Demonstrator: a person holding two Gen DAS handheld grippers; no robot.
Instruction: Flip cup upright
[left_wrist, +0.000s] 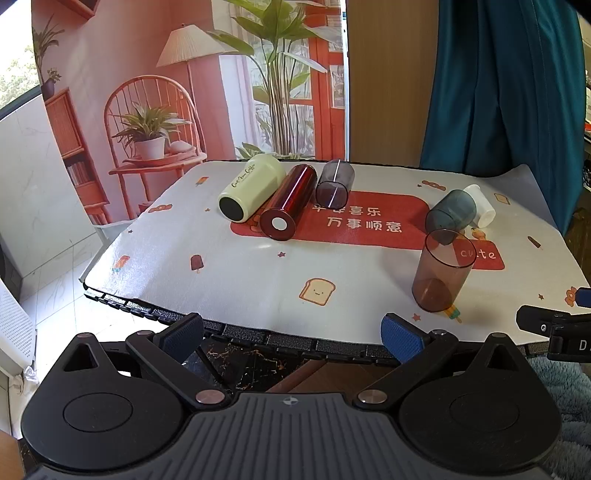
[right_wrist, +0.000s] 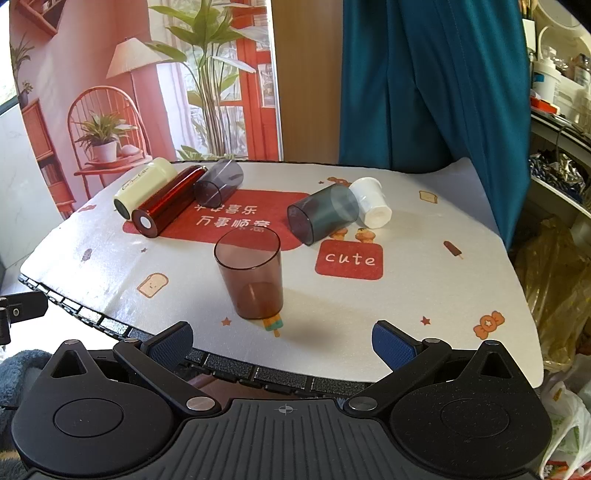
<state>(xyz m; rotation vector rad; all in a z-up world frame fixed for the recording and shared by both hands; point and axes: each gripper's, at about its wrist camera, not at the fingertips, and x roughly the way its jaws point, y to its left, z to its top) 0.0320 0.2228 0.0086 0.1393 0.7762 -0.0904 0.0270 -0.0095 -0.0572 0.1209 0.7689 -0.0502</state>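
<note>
Brown translucent cup (right_wrist: 250, 275) upright on the counter (right_wrist: 424, 295), mouth up, straight ahead of the right tongs (right_wrist: 282, 341) and nearest to them; ahead and to the right of the left tongs (left_wrist: 291, 332), seen there too (left_wrist: 443, 271). Both pairs of tongs spread wide, blue pads (right_wrist: 391, 345) apart, holding nothing, hanging just off the near edge of the counter. Beyond the brown cup, right of it from the right tongs: grey-blue cup (right_wrist: 325, 214) on its side, mouth toward the tongs, touching a white cup (right_wrist: 371, 206) also lying down just behind it. Far off to the left of the right tongs, a row of three lying side by side and touching: cream cup (right_wrist: 144, 186), dark red tumbler (right_wrist: 168, 205), smoky grey cup (right_wrist: 218, 182). From the left tongs, same row straight ahead and far: cream cup (left_wrist: 253, 188), dark red tumbler (left_wrist: 290, 203), smoky grey cup (left_wrist: 335, 182); grey-blue cup (left_wrist: 450, 214) and white cup (left_wrist: 480, 205) far right. White printed mat with toast and popsicle drawings and a red "cute" patch (right_wrist: 349, 258) covering the counter, right of the brown cup.
</note>
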